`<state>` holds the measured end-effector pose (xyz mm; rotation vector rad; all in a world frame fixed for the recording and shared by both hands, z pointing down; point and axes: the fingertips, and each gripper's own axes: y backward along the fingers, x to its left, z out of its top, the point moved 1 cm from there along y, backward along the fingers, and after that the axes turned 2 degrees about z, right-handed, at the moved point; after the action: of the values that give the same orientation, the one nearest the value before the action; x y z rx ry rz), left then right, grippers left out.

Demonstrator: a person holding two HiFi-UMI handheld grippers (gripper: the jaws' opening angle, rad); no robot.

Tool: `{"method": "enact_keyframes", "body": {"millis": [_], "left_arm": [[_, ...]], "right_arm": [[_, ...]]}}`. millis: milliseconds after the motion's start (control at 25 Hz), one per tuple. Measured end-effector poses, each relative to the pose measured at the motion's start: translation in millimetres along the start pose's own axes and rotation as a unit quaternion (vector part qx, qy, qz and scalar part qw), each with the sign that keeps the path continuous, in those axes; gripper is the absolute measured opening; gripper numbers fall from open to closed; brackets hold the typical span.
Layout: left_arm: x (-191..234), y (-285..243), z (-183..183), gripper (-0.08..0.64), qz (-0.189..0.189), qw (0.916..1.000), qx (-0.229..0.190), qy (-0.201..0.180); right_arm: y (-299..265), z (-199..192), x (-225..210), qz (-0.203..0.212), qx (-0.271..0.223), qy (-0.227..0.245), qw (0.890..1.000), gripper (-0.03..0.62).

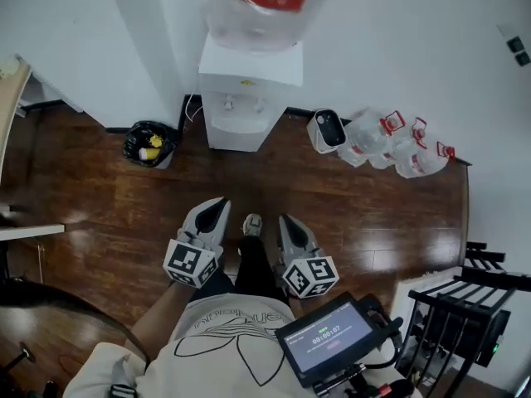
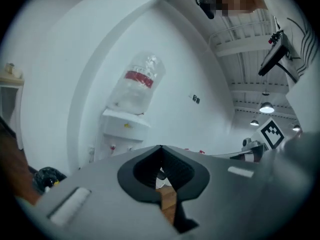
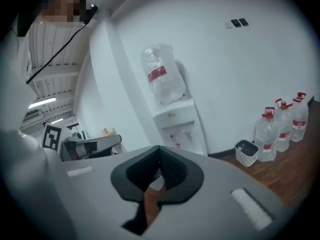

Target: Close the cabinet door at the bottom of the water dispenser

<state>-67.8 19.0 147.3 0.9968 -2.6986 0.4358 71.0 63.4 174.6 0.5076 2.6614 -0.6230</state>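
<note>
The white water dispenser (image 1: 246, 98) stands against the far wall with a clear bottle (image 1: 259, 7) on top. From above its lower cabinet door is hidden, so whether it stands open I cannot tell. Both grippers are held close to the person's body, well short of the dispenser. My left gripper (image 1: 217, 205) and my right gripper (image 1: 285, 220) point at it, jaws together and nothing between them. The left gripper view shows the dispenser (image 2: 125, 126) far off beyond the shut tips (image 2: 160, 147). In the right gripper view the dispenser (image 3: 176, 120) also stands far beyond the tips (image 3: 159, 147).
A black trash bin (image 1: 149, 144) sits left of the dispenser. To its right stand a small white bin (image 1: 327, 130) and several water jugs (image 1: 398, 146). A black rack (image 1: 473, 301) and a screen (image 1: 328, 337) are at lower right. A desk edge (image 1: 15, 89) is at far left.
</note>
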Motion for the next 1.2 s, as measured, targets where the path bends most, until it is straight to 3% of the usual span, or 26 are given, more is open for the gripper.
{"method": "enact_keyframes", "body": {"millis": [160,320,600,800,1200], "left_arm": [[-28.8,29.8,68.9,0.005,-0.025,0.996,-0.063,-0.059],[-56.2,69.9,94.4,0.006,-0.02,0.9935,-0.088,-0.069],[-93.5,89.5,87.0,0.006,-0.003,0.9938,-0.088,-0.068],[-100.0,95.4,79.9,0.006,0.008,0.995,-0.076,-0.065],[-104.5,100.9,78.5,0.006,0.015,0.9931,-0.086,-0.079]], "right_arm": [[9.5,64.5,58.6,0.011,-0.059,0.078,0.995,0.003],[39.8,72.6,103.2,0.015,-0.095,0.103,0.99,0.003],[75.3,62.4,120.5,0.057,-0.091,0.101,0.989,0.003],[82.2,56.9,109.5,0.047,-0.093,0.082,0.991,0.002],[87.3,52.7,119.3,0.079,-0.085,0.097,0.988,0.002]]}}
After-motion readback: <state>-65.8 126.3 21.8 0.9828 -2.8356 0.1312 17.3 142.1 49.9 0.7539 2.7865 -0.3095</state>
